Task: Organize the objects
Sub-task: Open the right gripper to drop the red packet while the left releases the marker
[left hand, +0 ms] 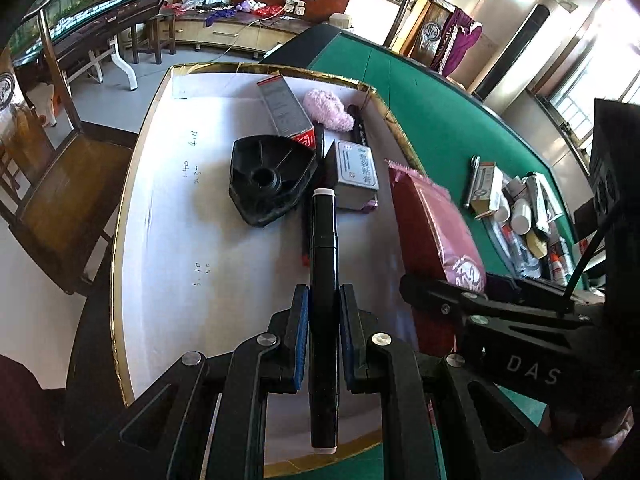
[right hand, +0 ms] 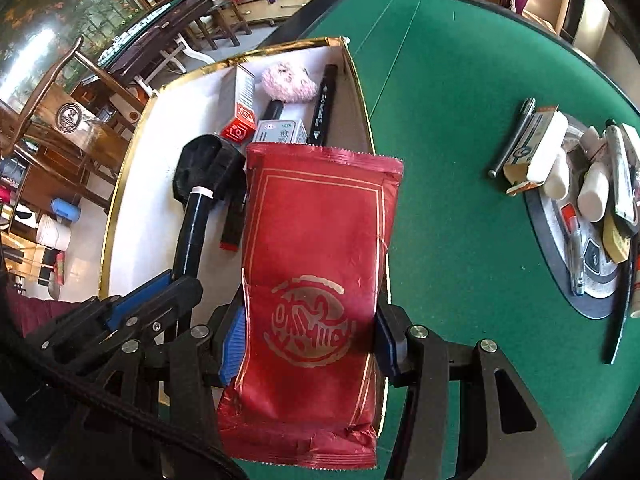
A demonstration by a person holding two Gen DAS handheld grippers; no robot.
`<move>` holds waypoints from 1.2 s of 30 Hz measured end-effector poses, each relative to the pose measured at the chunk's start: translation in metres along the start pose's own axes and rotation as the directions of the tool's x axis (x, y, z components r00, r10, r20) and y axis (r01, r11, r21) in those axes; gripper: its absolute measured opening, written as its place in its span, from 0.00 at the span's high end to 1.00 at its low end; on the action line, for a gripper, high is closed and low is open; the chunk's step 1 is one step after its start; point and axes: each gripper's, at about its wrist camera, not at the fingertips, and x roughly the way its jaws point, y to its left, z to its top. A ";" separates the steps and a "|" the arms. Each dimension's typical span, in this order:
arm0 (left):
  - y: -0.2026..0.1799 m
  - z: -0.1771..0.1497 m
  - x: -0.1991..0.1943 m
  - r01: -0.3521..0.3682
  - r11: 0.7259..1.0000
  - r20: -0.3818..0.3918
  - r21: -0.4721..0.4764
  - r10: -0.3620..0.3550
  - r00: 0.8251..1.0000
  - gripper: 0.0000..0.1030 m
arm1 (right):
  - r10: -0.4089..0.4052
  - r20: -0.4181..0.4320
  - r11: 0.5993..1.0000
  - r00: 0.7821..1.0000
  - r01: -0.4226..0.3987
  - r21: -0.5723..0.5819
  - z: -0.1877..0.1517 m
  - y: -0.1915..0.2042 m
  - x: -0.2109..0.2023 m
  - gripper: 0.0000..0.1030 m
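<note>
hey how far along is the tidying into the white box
Partway. Already in the white box: black holder, pink puff, two cartons. In hand: left gripper holds a black marker, right gripper a red packet. Left: the pile on the green table.

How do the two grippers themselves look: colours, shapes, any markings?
Both are the same build: black plastic frames with triangular cut-outs and round silver bolt heads, ending in two flat fingers lined with ribbed blue pads. In the left wrist view, the left gripper shows these pads clearly. The right gripper carries pale "DAS" lettering on its side and a thin black cable running up from its frame.
</note>
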 end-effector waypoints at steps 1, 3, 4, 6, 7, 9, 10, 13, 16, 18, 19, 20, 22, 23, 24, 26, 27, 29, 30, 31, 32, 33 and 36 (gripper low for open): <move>0.000 -0.001 0.000 0.000 1.000 0.000 -0.001 0.000 1.000 0.89 | -0.006 0.003 1.000 1.000 0.006 -0.003 0.001 0.000 0.000 0.50; 0.000 -0.001 0.003 -0.004 1.000 -0.006 0.000 0.004 1.000 0.89 | -0.016 0.010 1.000 1.000 0.016 -0.012 0.002 0.002 0.001 0.50; 0.001 -0.002 0.004 -0.006 1.000 -0.006 0.000 0.006 1.000 0.89 | -0.025 0.012 1.000 1.000 0.025 -0.017 0.002 0.002 0.001 0.50; 0.002 -0.002 0.006 -0.013 1.000 -0.009 0.002 0.013 1.000 0.89 | -0.037 0.016 0.999 0.999 0.037 -0.026 0.002 0.004 0.003 0.50; 0.003 -0.002 0.007 -0.013 1.000 -0.008 -0.002 0.013 1.000 0.89 | -0.044 0.017 0.998 0.999 0.044 -0.033 0.003 0.004 0.003 0.50; 0.005 -0.002 0.007 -0.012 1.000 -0.005 -0.011 0.012 1.000 0.89 | -0.057 0.022 0.997 0.998 0.058 -0.053 0.003 0.008 0.003 0.50; 0.006 -0.003 0.007 -0.013 1.000 -0.006 -0.013 0.013 1.000 0.89 | -0.057 0.022 0.997 0.998 0.059 -0.058 0.004 0.009 0.003 0.50; 0.011 -0.006 0.006 -0.008 1.000 -0.004 -0.026 0.008 1.000 0.89 | -0.049 0.020 0.997 0.999 0.051 -0.066 0.005 0.011 0.004 0.50; 0.014 -0.008 0.009 -0.012 0.999 -0.015 -0.033 0.011 1.000 0.89 | -0.056 0.016 0.995 0.998 0.057 -0.083 0.005 0.015 0.007 0.50; 0.015 -0.010 0.009 -0.014 0.999 -0.016 -0.029 0.014 1.000 0.89 | -0.068 0.015 0.994 0.998 0.069 -0.090 0.005 0.016 0.009 0.50; 0.015 -0.010 0.009 -0.016 1.000 -0.014 -0.023 0.016 1.000 0.89 | -0.069 0.012 0.993 0.998 0.070 -0.090 0.005 0.016 0.010 0.50; 0.015 -0.011 0.009 -0.016 1.000 -0.015 -0.021 0.016 1.000 0.89 | -0.068 0.009 0.994 0.998 0.069 -0.089 0.005 0.016 0.011 0.50; 0.017 -0.011 0.010 -0.018 1.000 -0.018 -0.020 0.018 1.000 0.89 | -0.072 0.004 0.994 0.997 0.072 -0.088 0.005 0.017 0.013 0.50; 0.018 -0.011 0.010 -0.018 1.000 -0.022 -0.020 0.018 1.000 0.89 | -0.073 0.001 0.993 0.997 0.073 -0.090 0.004 0.017 0.013 0.50; 0.018 -0.011 0.011 -0.018 1.000 -0.024 -0.022 0.018 1.000 0.89 | -0.075 -0.004 0.993 0.997 0.074 -0.090 0.004 0.017 0.014 0.50; 0.019 -0.012 0.012 -0.018 1.000 -0.027 -0.019 0.018 0.999 0.89 | -0.080 -0.013 0.993 0.997 0.078 -0.087 0.003 0.017 0.016 0.50; 0.018 -0.012 0.012 -0.018 1.000 -0.029 -0.016 0.017 0.999 0.89 | -0.079 -0.015 0.993 0.997 0.077 -0.086 0.003 0.016 0.017 0.50; 0.019 -0.012 0.013 -0.015 1.000 -0.029 -0.017 0.014 0.999 0.89 | -0.077 -0.023 0.994 0.997 0.075 -0.081 0.003 0.014 0.017 0.49; 0.019 -0.011 0.013 -0.015 1.000 -0.032 -0.014 0.014 0.999 0.89 | -0.075 -0.027 0.994 0.997 0.073 -0.078 0.003 0.013 0.017 0.49; 0.018 -0.011 0.013 -0.015 1.000 -0.033 -0.009 0.015 0.999 0.89 | -0.077 -0.029 0.994 0.997 0.075 -0.075 0.003 0.012 0.017 0.48; 0.018 -0.011 0.013 -0.013 1.000 -0.033 -0.010 0.012 0.999 0.89 | -0.079 -0.034 0.994 0.996 0.076 -0.074 0.003 0.011 0.017 0.48; 0.019 -0.011 0.013 -0.010 1.000 -0.033 -0.012 0.010 0.999 0.89 | -0.077 -0.039 0.995 0.996 0.074 -0.069 0.003 0.010 0.017 0.47; 0.017 -0.012 0.013 -0.016 1.000 -0.034 -0.006 0.015 0.999 0.89 | -0.070 -0.038 0.996 0.997 0.068 -0.056 0.004 0.007 0.014 0.47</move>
